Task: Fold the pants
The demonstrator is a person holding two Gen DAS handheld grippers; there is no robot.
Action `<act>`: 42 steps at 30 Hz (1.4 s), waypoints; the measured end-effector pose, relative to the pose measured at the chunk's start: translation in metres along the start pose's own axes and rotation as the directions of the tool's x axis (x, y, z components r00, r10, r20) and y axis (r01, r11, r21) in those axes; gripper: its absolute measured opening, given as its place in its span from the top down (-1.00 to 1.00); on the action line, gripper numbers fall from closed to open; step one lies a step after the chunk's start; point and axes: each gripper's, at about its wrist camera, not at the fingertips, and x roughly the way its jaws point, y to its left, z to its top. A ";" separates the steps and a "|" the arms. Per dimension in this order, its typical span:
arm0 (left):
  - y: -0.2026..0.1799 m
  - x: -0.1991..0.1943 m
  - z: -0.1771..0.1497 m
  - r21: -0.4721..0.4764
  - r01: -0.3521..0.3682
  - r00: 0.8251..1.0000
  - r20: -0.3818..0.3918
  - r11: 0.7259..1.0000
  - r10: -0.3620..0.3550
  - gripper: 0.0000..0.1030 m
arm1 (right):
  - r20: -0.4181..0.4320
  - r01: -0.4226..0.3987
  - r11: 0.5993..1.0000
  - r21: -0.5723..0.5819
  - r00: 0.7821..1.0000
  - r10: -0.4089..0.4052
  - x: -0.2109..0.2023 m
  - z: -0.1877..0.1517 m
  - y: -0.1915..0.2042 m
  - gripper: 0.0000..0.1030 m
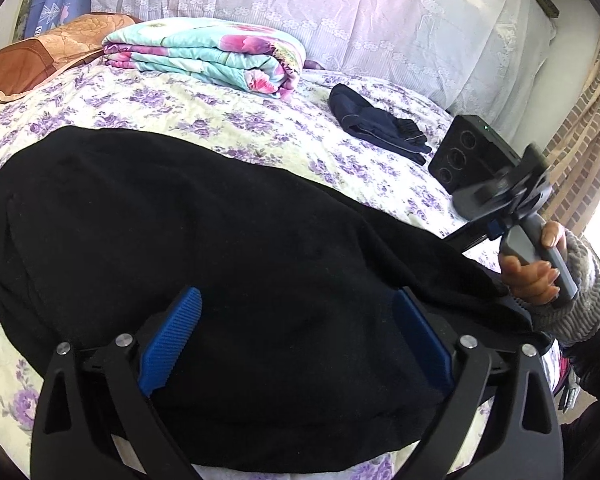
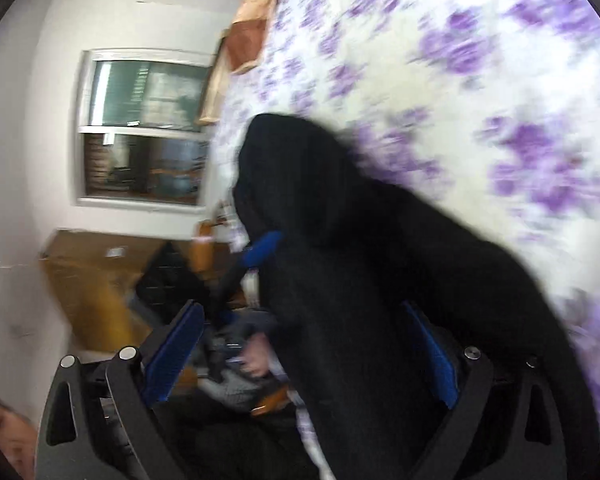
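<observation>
The black pants [image 1: 204, 224] lie spread across the flowered bedspread [image 1: 204, 120] and fill the middle of the left wrist view. My left gripper [image 1: 296, 340] is open, its blue pads [image 1: 172, 340] wide apart, with black cloth lying between them. The right gripper shows in the left wrist view as a dark body and handle [image 1: 540, 236] held by a hand at the right edge of the pants. In the blurred right wrist view my right gripper [image 2: 304, 348] is open, and black pants cloth [image 2: 360, 280] lies over its right pad.
A folded floral quilt [image 1: 216, 54] and a brown pillow [image 1: 48, 52] lie at the head of the bed. A small dark navy garment [image 1: 376, 124] lies at the far right. A pale lace-covered headboard cushion [image 1: 320, 12] runs behind. A window [image 2: 144, 128] shows beyond the bed.
</observation>
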 end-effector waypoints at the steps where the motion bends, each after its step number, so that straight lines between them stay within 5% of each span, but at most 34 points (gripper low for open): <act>1: 0.000 0.000 0.000 0.000 0.002 1.000 0.000 1.000 -0.002 -0.84 | 0.005 -0.008 0.999 0.031 1.000 0.008 0.004 0.003 -0.006 -0.90; 5: 0.001 -0.001 -0.001 -0.005 0.010 1.000 0.005 1.000 -0.009 -0.84 | -0.042 -0.176 0.977 0.125 0.982 0.182 0.039 0.019 -0.007 -0.93; 8: 0.003 -0.002 -0.001 -0.013 0.020 1.000 0.011 1.000 -0.020 -0.84 | 0.111 -0.294 0.939 0.178 0.954 0.278 0.040 0.036 -0.014 -0.93; 11: 0.004 -0.003 -0.002 -0.015 0.024 1.000 0.015 1.000 -0.024 -0.84 | 0.323 -0.398 0.896 0.197 0.889 0.324 0.007 0.044 -0.034 -0.91; 13: 0.004 -0.004 -0.002 -0.011 0.028 0.999 0.016 1.000 -0.028 -0.84 | 0.339 -0.459 0.862 0.212 0.863 0.376 -0.007 0.051 -0.050 -0.83; 15: 0.004 -0.004 -0.003 -0.009 0.034 0.999 0.018 0.999 -0.034 -0.84 | 0.324 -0.444 0.870 0.214 0.872 0.366 -0.011 0.054 -0.056 -0.69; 18: 0.006 -0.005 -0.003 -0.013 0.040 0.999 0.021 0.999 -0.040 -0.84 | 0.212 -0.379 0.906 0.187 0.916 0.339 -0.009 0.060 -0.055 -0.61; 20: 0.007 -0.006 -0.003 -0.017 0.047 0.999 0.022 0.999 -0.047 -0.84 | 0.178 -0.392 0.897 0.207 0.916 0.359 -0.014 0.061 -0.059 -0.62; 23: 0.008 -0.007 -0.003 -0.023 0.049 0.999 0.022 0.999 -0.048 -0.84 | 0.182 -0.284 0.940 0.188 0.951 0.251 -0.034 0.051 -0.060 -0.66; 25: 0.009 -0.009 -0.001 -0.033 0.036 0.999 0.018 0.999 -0.036 -0.84 | 0.252 -0.130 0.975 0.182 0.964 0.081 -0.056 0.036 -0.056 -0.80; 27: 0.012 -0.015 0.002 -0.034 -0.005 1.000 0.016 0.999 0.005 -0.84 | 0.338 -0.050 0.986 0.160 0.941 -0.007 -0.077 0.015 -0.046 -0.85; 32: 0.035 -0.034 0.005 -0.059 -0.118 0.993 -0.003 0.991 0.118 -0.81 | 0.404 -0.114 0.993 -0.030 0.907 0.117 -0.074 -0.047 0.001 -0.86; 34: 0.045 -0.039 0.004 -0.076 -0.114 0.993 -0.020 0.991 0.112 -0.48 | 0.351 -0.136 0.990 -0.039 0.926 0.141 -0.052 -0.054 0.006 -0.92; 36: 0.053 -0.044 0.004 -0.110 -0.109 0.994 -0.026 0.988 0.106 -0.39 | 0.339 -0.022 0.998 0.056 0.941 0.001 -0.034 -0.058 -0.015 -0.89; 37: 0.054 -0.047 0.004 -0.133 -0.106 0.994 -0.023 0.985 0.104 -0.39 | 0.373 0.053 0.995 0.089 0.924 -0.083 -0.034 -0.052 -0.024 -0.79; 38: 0.052 -0.050 0.004 -0.145 -0.111 0.994 -0.017 0.983 0.109 -0.39 | 0.404 0.081 0.990 0.115 0.907 -0.121 -0.039 -0.052 -0.036 -0.43; 39: 0.049 -0.053 0.005 -0.150 -0.122 0.992 -0.009 0.981 0.122 -0.40 | 0.418 0.031 0.990 0.140 0.904 -0.087 -0.043 -0.053 -0.040 -0.35; 40: 0.043 -0.059 0.004 -0.148 -0.134 0.991 0.003 0.980 0.136 -0.48 | 0.447 -0.016 0.986 0.163 0.893 -0.059 -0.051 -0.060 -0.040 -0.38; 42: 0.023 -0.070 0.005 -0.108 -0.107 0.993 0.046 0.988 0.112 -0.63 | 0.525 -0.014 0.992 0.127 0.849 -0.055 -0.069 -0.081 -0.024 -0.83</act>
